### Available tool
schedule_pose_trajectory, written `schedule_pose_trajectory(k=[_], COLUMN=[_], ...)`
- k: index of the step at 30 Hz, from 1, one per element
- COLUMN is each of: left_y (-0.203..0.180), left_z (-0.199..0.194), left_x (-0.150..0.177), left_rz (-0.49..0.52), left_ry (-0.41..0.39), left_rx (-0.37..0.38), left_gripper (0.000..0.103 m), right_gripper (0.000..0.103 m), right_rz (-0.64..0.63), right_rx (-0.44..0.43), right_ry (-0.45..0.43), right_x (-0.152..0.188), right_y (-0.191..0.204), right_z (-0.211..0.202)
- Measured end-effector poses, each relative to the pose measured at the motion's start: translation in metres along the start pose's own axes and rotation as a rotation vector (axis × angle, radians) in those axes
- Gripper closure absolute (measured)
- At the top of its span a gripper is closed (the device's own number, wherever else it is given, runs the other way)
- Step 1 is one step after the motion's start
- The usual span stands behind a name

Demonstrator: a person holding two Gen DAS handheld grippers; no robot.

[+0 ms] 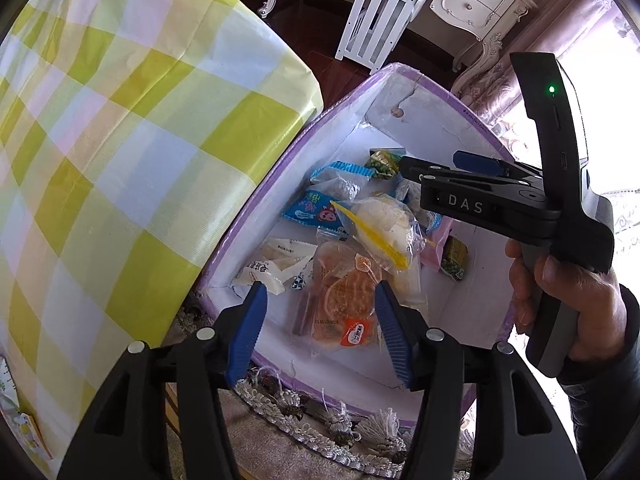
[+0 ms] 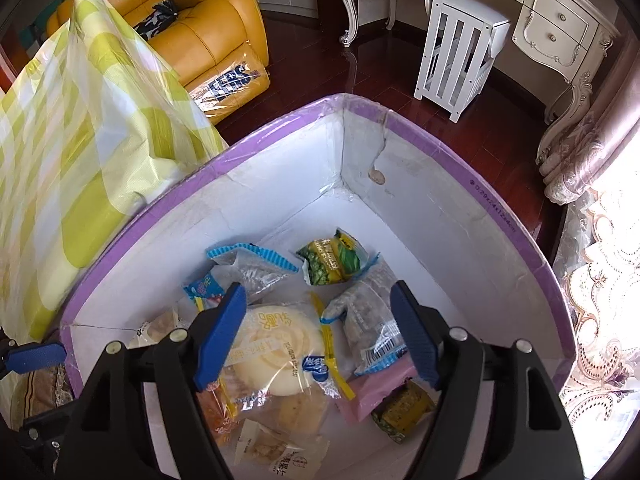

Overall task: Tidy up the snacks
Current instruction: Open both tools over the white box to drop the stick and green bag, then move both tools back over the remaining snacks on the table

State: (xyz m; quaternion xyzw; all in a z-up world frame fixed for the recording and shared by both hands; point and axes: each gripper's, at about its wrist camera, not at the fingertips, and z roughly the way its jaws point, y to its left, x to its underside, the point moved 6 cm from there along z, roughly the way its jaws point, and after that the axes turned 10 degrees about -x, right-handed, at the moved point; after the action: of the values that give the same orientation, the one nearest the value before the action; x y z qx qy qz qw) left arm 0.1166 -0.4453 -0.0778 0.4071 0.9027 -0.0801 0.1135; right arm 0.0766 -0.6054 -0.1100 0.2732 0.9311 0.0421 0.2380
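Note:
A white box with a purple rim [image 1: 432,92] [image 2: 280,128] stands on the floor and holds several wrapped snacks. Among them are an orange cake pack [image 1: 344,300], a round pale bun in clear wrap [image 1: 384,216] [image 2: 276,344], a green packet [image 2: 334,258] and a pink packet [image 2: 372,392]. My left gripper [image 1: 318,330] is open and empty above the box's near edge, over the orange pack. My right gripper [image 2: 316,336] is open and empty above the bun; it also shows in the left wrist view [image 1: 452,168], reaching in from the right.
A table with a yellow-green checked cloth [image 1: 120,140] [image 2: 80,160] stands left of the box. A white slatted stool [image 2: 460,52], an ornate white desk [image 2: 560,20] and a yellow sofa [image 2: 200,32] stand on the dark wood floor beyond. A fringed rug [image 1: 320,432] lies under the box.

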Motion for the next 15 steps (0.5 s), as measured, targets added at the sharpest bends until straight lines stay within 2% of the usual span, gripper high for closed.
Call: schedule_pose_trajectory(k=[5,8,15], left_y=[0.022,0.042,0.099], left_z=[-0.019,-0.031,-0.069], left_x=[-0.003,-0.003,0.008], left_rz=[-0.078,-0.140,-0.325], left_ry=[-0.068,-0.119,-0.234], left_rx=[-0.025,-0.082,-0.160], left_gripper=[0.044,0.044,0.044], right_gripper=[0.027,0.027,0.027], right_rz=[-0.021,-0.044,-0.075], right_rx=[-0.009,-0.020,-0.050], right_ry=[-0.029,-0.039,-0.076], right_x=[-0.008,-0.010,-0.018], right_y=[0.014,0.028,0.056], right_z=[-0.014,-0.021,-0.036])
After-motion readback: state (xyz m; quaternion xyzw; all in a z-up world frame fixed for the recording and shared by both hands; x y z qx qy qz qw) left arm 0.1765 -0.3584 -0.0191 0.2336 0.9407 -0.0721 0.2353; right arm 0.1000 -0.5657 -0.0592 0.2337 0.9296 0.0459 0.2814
